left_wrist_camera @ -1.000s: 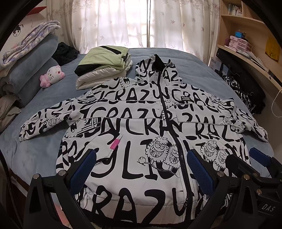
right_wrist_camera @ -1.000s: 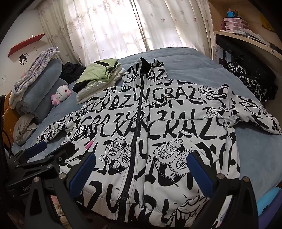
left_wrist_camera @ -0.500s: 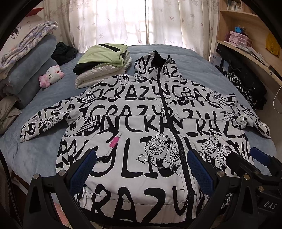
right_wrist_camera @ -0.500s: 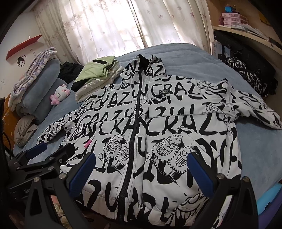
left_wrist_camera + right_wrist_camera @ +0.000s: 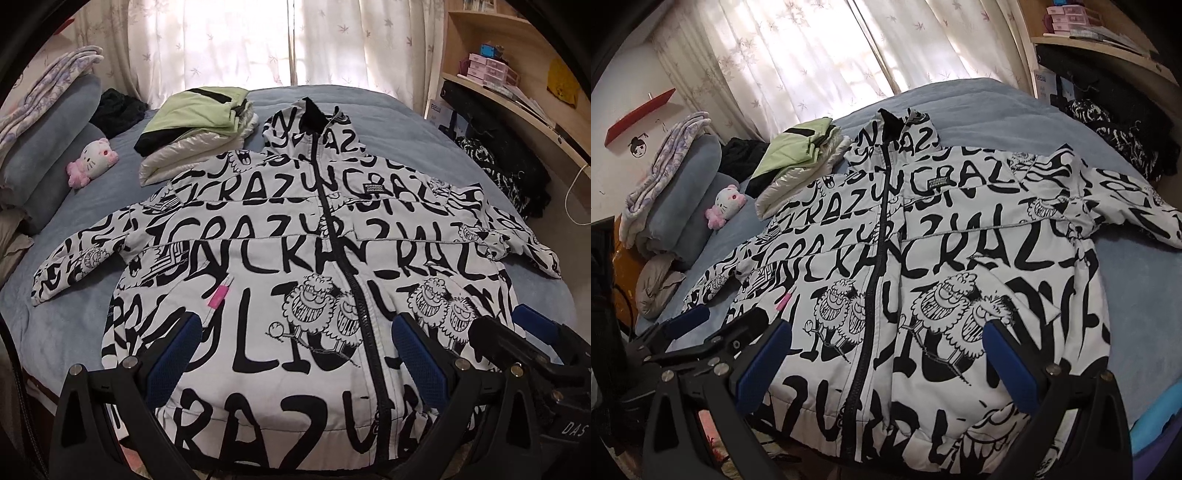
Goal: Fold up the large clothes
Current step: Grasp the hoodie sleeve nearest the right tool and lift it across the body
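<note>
Both tongs, left [image 5: 295,354] and right [image 5: 886,354], spread, gripping nothing; jacket [image 5: 303,295] hem cut off below.

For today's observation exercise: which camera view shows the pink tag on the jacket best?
The left wrist view: the pink tag faces the camera, unobstructed on the jacket. The right wrist view shows the tag as a small sliver only.
</note>
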{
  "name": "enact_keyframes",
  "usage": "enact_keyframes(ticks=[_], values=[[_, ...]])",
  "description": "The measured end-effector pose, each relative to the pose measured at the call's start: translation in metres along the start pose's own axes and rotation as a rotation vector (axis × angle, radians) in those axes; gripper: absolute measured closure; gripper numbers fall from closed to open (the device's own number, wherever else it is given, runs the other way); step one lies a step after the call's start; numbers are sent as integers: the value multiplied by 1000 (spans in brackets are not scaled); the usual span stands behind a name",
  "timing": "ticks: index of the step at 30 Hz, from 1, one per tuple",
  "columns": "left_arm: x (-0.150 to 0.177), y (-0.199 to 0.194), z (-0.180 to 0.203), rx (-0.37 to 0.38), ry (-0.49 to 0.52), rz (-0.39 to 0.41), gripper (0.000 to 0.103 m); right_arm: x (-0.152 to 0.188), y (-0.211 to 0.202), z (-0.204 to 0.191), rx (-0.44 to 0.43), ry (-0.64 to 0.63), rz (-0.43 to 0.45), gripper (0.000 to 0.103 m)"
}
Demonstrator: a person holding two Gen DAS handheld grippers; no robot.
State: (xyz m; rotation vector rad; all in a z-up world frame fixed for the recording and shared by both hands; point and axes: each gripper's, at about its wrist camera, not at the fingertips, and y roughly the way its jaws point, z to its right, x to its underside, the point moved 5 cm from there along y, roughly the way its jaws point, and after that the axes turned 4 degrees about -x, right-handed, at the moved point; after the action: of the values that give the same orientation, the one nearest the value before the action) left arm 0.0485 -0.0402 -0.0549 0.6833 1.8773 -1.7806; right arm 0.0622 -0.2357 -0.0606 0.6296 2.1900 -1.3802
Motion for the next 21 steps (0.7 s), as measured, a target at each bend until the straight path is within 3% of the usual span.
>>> enact_keyframes(ticks=[6,13,21], values=[[-22,-5,13,23,24,67,1,-19,-8,7,59,-32,34,0],[-70,-21,50,85,88,177,1,-65,-41,36,177,-29,167,0],[-117,-24,108,152,145,221,1,-118,-73,73,236,-97,171,0]])
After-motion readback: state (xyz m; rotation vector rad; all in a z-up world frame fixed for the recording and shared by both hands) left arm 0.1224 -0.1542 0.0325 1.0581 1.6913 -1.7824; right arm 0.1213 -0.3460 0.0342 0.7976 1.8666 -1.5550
